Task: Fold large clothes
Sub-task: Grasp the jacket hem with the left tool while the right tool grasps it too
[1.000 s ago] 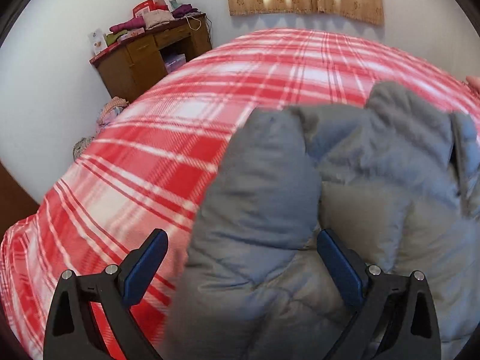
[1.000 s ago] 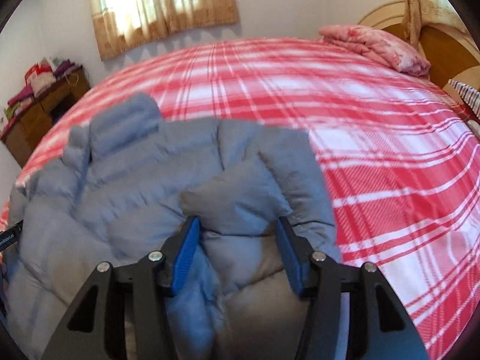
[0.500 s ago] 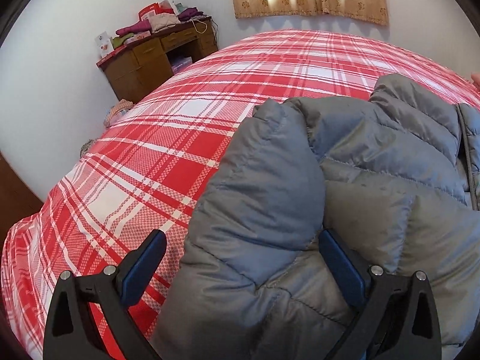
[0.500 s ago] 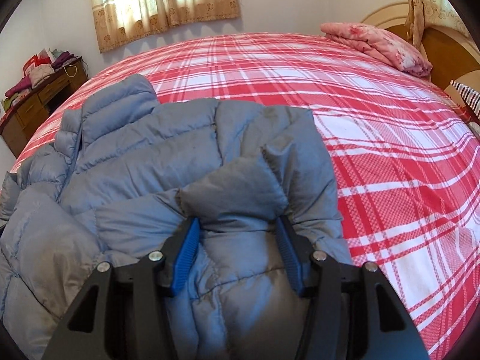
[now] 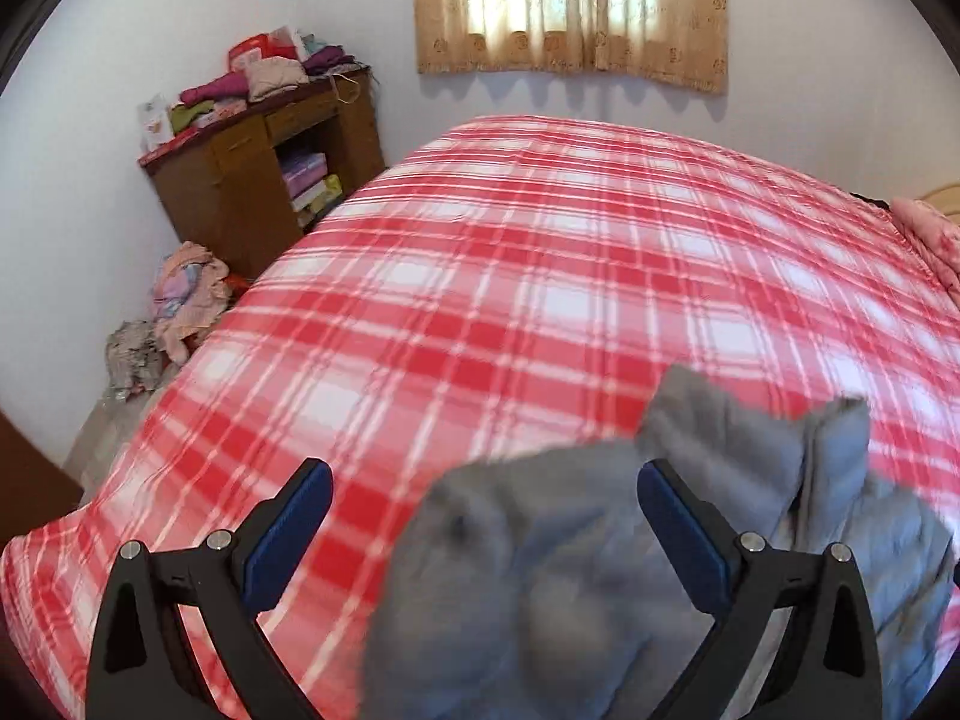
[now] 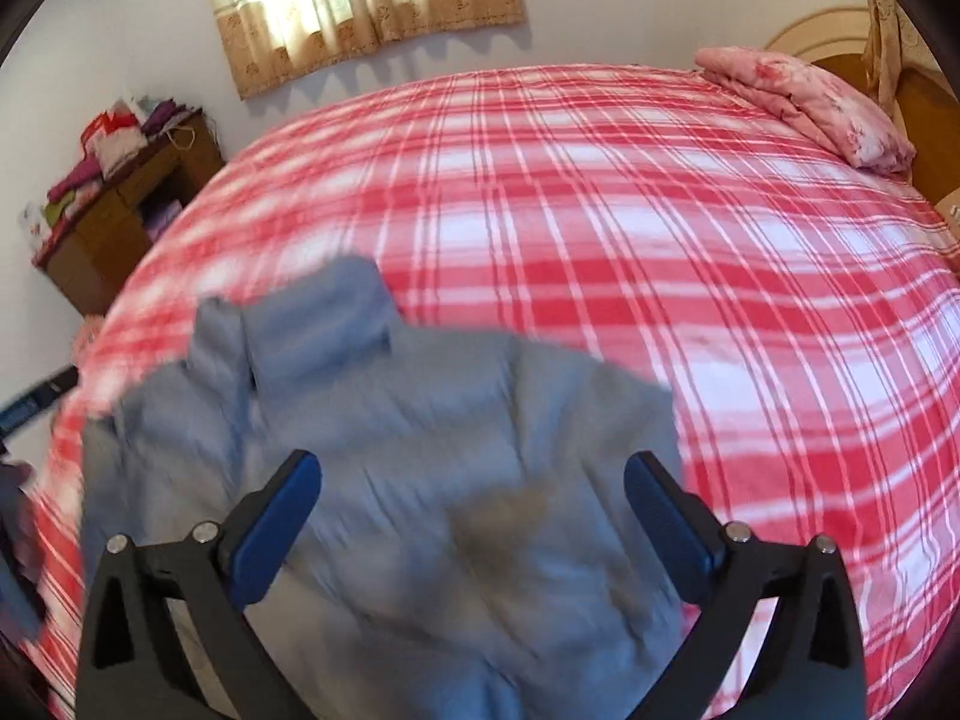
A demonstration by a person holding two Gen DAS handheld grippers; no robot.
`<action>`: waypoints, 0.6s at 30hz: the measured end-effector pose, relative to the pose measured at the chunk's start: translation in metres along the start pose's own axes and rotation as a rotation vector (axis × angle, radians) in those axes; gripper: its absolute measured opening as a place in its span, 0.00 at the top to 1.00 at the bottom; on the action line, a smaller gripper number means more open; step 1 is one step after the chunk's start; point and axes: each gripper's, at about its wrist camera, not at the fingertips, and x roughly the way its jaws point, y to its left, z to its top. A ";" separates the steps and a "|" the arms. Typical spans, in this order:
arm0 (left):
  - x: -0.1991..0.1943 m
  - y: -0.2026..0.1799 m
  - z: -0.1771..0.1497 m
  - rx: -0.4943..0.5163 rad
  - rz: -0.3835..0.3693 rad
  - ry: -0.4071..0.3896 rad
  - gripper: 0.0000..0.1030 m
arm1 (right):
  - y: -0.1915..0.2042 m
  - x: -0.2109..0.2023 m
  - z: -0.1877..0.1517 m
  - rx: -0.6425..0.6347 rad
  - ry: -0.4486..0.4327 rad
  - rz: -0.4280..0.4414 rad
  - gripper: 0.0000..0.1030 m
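Observation:
A grey puffer jacket (image 6: 420,456) lies on the red plaid bed (image 6: 660,240), collar toward the far side. It also shows in the left wrist view (image 5: 540,570), lower right. My right gripper (image 6: 471,480) is open above the jacket's middle, holding nothing. My left gripper (image 5: 483,492) is open above the jacket's left edge, holding nothing. Both views are blurred by motion.
A wooden desk (image 5: 264,180) piled with clothes stands at the left wall, with a heap of clothes (image 5: 180,300) on the floor beside it. A pink folded quilt (image 6: 810,108) lies by the headboard at the far right. A curtained window (image 5: 570,6) is behind the bed.
The right gripper opened and let go of the jacket fold. Both grippers pulled back and up, so the jacket now sits lower and smaller in both views.

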 end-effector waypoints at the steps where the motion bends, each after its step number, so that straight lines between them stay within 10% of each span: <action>1: 0.008 -0.011 0.011 0.020 0.008 0.005 0.01 | 0.003 0.006 0.014 -0.021 -0.001 -0.016 0.00; 18: 0.100 -0.092 0.054 0.108 -0.046 0.083 0.01 | 0.014 0.107 0.099 0.073 0.113 0.028 0.00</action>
